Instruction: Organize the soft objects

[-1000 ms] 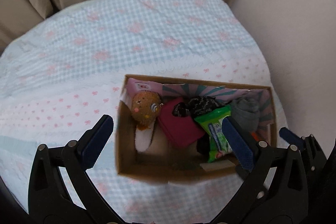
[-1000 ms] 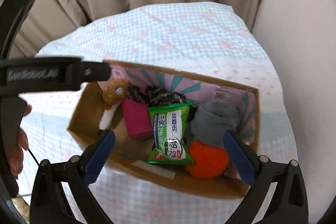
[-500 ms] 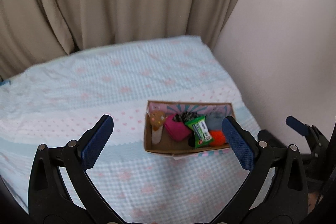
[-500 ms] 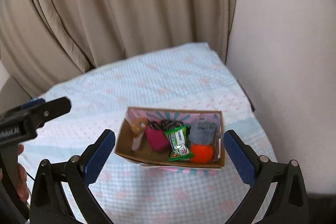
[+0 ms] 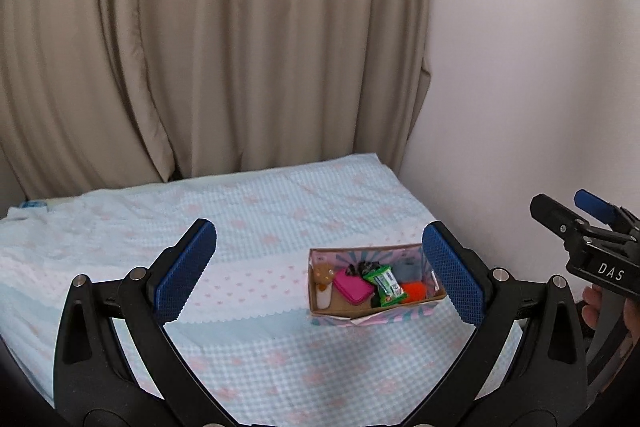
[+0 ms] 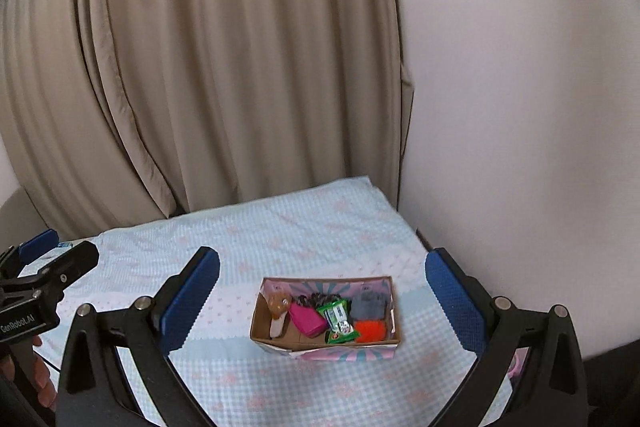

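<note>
A small cardboard box sits on the bed, near its right side. Inside lie a brown plush toy, a pink pouch, a green packet, a grey soft item, an orange ball and a dark patterned item. My left gripper is open and empty, well back from the box. Held just as far away, my right gripper is open and empty too.
The bed has a light blue checked cover with pink bows. Beige curtains hang behind it and a white wall runs along its right side. A hand holds each gripper handle at the frame edges.
Both grippers have pulled far back and up from the box, which now looks small. The box and its contents have not moved. Both stay open.
</note>
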`<control>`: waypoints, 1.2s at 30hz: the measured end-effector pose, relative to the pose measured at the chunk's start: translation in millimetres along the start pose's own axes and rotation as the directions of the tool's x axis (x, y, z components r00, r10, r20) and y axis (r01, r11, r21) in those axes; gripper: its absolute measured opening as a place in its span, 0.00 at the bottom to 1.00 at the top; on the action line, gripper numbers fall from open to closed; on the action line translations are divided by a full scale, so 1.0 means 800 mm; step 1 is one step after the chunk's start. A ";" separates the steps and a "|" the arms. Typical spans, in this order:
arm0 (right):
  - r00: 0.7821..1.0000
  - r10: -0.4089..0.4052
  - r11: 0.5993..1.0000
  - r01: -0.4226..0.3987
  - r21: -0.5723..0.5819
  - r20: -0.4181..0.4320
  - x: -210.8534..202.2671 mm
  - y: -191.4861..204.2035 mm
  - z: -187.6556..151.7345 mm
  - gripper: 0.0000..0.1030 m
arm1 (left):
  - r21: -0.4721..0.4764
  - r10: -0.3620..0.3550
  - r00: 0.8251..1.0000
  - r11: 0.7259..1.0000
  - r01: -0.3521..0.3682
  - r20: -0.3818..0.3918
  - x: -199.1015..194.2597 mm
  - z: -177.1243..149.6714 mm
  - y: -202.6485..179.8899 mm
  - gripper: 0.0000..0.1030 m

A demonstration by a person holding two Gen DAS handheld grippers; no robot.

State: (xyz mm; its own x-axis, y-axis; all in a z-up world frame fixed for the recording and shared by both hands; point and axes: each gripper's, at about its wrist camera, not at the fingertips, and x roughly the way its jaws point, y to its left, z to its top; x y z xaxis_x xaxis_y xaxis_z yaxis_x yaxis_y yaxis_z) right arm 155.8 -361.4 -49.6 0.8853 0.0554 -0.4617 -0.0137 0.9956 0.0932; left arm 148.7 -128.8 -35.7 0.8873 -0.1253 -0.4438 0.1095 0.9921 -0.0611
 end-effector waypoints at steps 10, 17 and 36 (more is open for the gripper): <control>0.993 -0.048 0.998 0.051 -0.023 0.110 -0.051 0.025 -0.012 1.00 | 0.036 0.029 0.994 0.999 -0.033 0.106 -0.048 -0.013 0.008 1.00; 0.991 -0.053 0.999 0.054 -0.005 0.120 -0.058 0.024 -0.013 1.00 | 0.044 0.016 0.992 0.999 -0.021 0.125 -0.062 -0.014 0.006 1.00; 0.992 -0.060 0.998 0.060 0.004 0.113 -0.061 0.022 -0.017 1.00 | 0.051 0.008 0.991 0.999 -0.015 0.136 -0.063 -0.018 0.000 1.00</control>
State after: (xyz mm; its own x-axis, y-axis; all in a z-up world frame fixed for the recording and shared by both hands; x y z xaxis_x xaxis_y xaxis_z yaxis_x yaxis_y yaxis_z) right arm 106.1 -345.9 -37.2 0.9313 -0.0132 -0.3641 0.0412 0.9967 0.0693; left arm 97.7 -122.2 -26.0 0.9407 -0.1159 -0.3188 0.1192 0.9928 -0.0092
